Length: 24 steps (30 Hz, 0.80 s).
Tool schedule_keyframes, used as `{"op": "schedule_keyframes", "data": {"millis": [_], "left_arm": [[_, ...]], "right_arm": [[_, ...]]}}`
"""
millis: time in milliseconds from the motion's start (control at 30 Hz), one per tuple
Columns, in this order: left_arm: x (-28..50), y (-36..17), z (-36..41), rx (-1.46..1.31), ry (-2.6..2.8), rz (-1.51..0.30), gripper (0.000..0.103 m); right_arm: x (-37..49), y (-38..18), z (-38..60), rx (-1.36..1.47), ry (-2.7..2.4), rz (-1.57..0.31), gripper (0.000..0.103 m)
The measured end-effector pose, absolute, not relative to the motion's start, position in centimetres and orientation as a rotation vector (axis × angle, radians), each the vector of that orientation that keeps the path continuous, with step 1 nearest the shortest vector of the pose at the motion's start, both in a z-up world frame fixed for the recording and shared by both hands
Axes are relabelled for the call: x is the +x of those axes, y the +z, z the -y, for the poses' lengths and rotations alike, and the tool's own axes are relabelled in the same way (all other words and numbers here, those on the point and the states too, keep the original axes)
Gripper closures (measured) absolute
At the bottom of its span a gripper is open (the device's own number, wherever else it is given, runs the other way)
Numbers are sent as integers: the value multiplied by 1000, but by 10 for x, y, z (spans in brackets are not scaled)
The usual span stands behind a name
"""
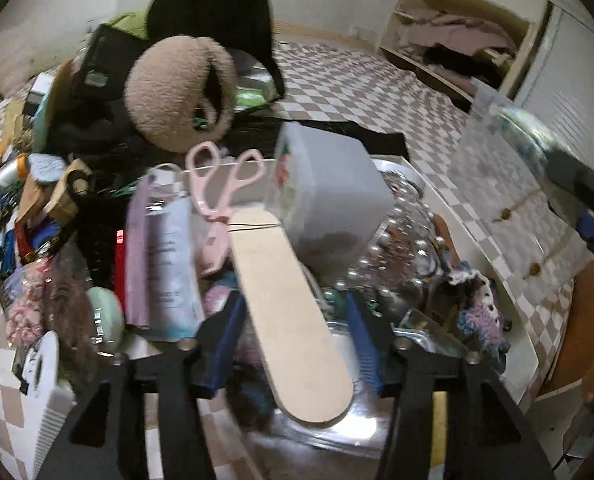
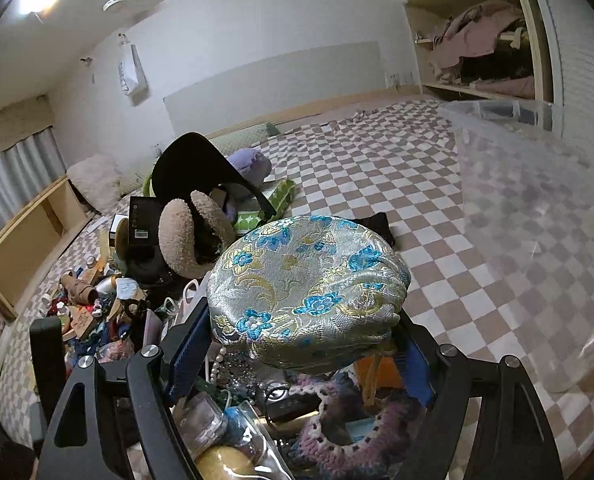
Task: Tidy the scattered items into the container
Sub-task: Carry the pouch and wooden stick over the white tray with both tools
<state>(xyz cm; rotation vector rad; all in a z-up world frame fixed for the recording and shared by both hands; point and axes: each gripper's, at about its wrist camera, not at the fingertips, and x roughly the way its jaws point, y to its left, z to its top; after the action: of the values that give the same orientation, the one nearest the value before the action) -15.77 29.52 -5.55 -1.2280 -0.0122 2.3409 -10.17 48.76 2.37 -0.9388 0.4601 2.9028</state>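
In the left wrist view my left gripper is shut on a flat wooden paddle with a clear lidded box at its far end, held above the white container, which holds pearl beads and a crocheted item. In the right wrist view my right gripper is shut on a silver brocade pouch with blue flowers, held above the container's contents, among them the crocheted ring.
A pile of scattered items lies left: pink scissors, tan earmuffs, a black cap, a white tube. A clear plastic lid is at the right. A checkered rug covers the floor.
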Motion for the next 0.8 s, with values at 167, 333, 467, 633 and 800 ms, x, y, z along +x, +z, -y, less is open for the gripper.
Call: {"op": "schedule_keyframes", "data": {"millis": [167, 333, 467, 633, 800], "left_arm": [[-153, -53, -306, -1207, 2312, -4, 37], [-148, -46, -297, -1174, 2323, 6, 25], [-144, -36, -293, -1129, 2348, 8, 15], [-139, -29, -289, -1094, 2376, -18, 6], [-135, -29, -282, -1073, 2403, -49, 5]], "right_arm": [[-104, 15, -486, -988, 2903, -482, 21], [-106, 6, -481, -1051, 2906, -498, 21], [-105, -2, -474, -1113, 2916, -503, 21], [-103, -13, -458, -1192, 2927, -445, 18], [-97, -17, -460, -1145, 2894, -461, 6]]}}
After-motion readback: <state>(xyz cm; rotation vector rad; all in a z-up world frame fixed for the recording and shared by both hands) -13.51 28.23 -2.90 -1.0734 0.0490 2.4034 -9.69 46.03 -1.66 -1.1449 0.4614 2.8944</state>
